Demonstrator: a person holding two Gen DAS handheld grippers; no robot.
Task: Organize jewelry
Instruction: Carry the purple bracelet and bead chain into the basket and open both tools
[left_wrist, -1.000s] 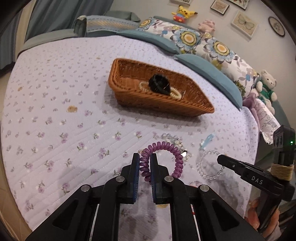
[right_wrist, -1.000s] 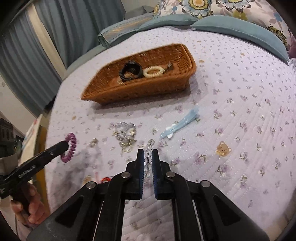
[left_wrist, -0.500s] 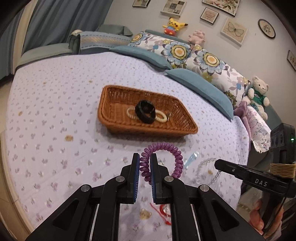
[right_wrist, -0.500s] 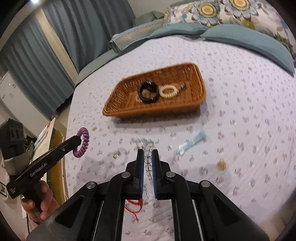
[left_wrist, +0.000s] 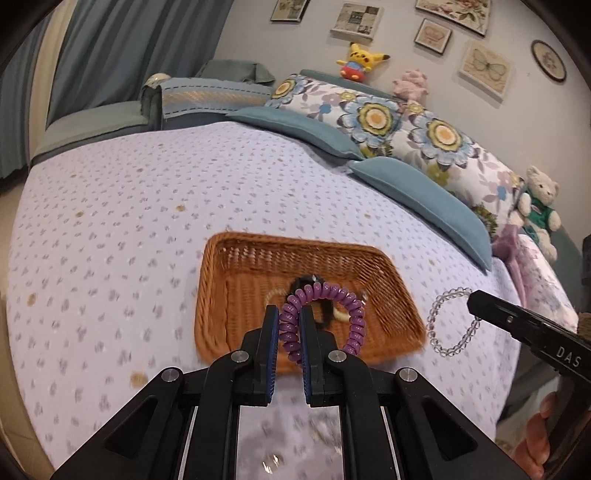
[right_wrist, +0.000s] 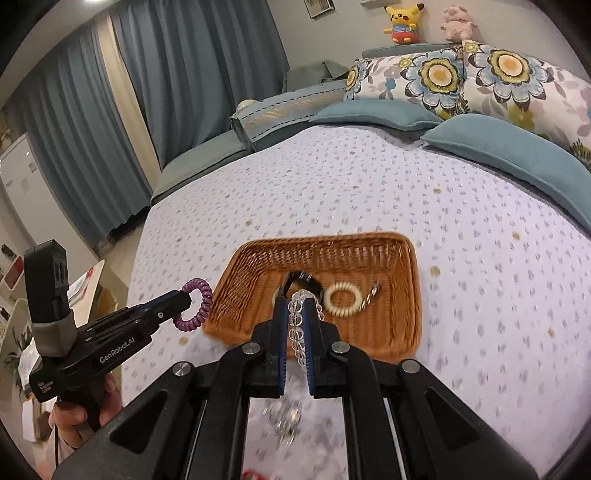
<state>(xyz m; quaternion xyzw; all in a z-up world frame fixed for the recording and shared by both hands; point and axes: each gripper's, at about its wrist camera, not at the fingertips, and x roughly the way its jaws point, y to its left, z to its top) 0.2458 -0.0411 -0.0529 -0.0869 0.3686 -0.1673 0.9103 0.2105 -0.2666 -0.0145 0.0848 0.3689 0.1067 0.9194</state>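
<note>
Purple spiral coil band (left_wrist: 325, 295) pinched in left tongs (left_wrist: 287, 314), clear glassy bead bracelet (right_wrist: 297, 325) in right tongs (right_wrist: 297, 308)

Two grippers are in view: the left gripper (left_wrist: 287, 314) pinches one purple spiral bracelet (left_wrist: 352, 314), and the right gripper (right_wrist: 297, 314) pinches one clear bead bracelet (right_wrist: 295, 328). Just beyond both sets of fingertips sits one wicker basket (right_wrist: 410, 295). It holds one black ring-shaped band (right_wrist: 306, 280), one cream spiral ring (right_wrist: 343, 299) and one small metallic piece (right_wrist: 371, 293), too blurred to identify.
</note>
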